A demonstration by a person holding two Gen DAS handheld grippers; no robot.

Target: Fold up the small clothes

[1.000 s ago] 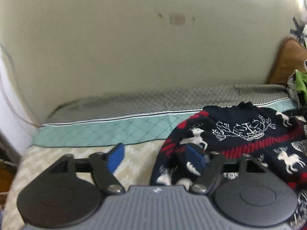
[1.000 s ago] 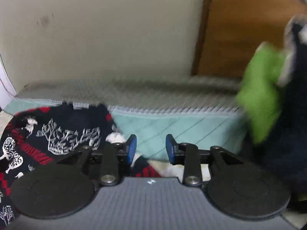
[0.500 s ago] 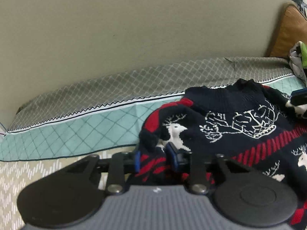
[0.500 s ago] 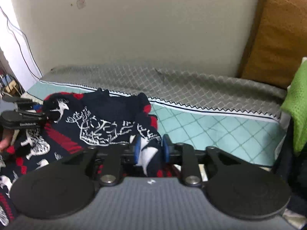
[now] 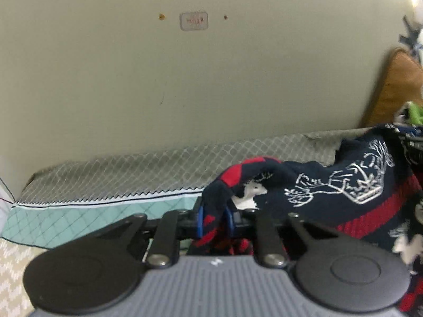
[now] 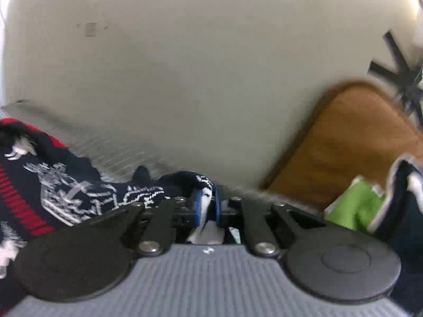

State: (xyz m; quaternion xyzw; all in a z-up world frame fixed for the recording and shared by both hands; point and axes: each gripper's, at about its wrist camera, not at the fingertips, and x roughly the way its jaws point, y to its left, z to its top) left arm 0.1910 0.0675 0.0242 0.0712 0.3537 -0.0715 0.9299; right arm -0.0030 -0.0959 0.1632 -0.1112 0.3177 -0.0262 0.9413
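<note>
A small navy knit sweater (image 5: 343, 185) with white reindeer and red stripes hangs stretched between my two grippers, lifted above the bed. My left gripper (image 5: 214, 218) is shut on its left shoulder, with the fabric pinched between the blue pads. My right gripper (image 6: 206, 207) is shut on the sweater's other shoulder, and the sweater (image 6: 66, 192) stretches off to the left in the right wrist view. The lower part of the sweater is hidden below the gripper bodies.
The bed has a grey, teal and beige quilted cover (image 5: 105, 185) against a plain wall (image 5: 185, 79). A brown cushion (image 6: 357, 142) leans at the right. A pile of green and dark clothes (image 6: 370, 206) lies at the right.
Both grippers closed on the sweater's shoulders and lifted it off the bed. The views now tilt up toward the wall.
</note>
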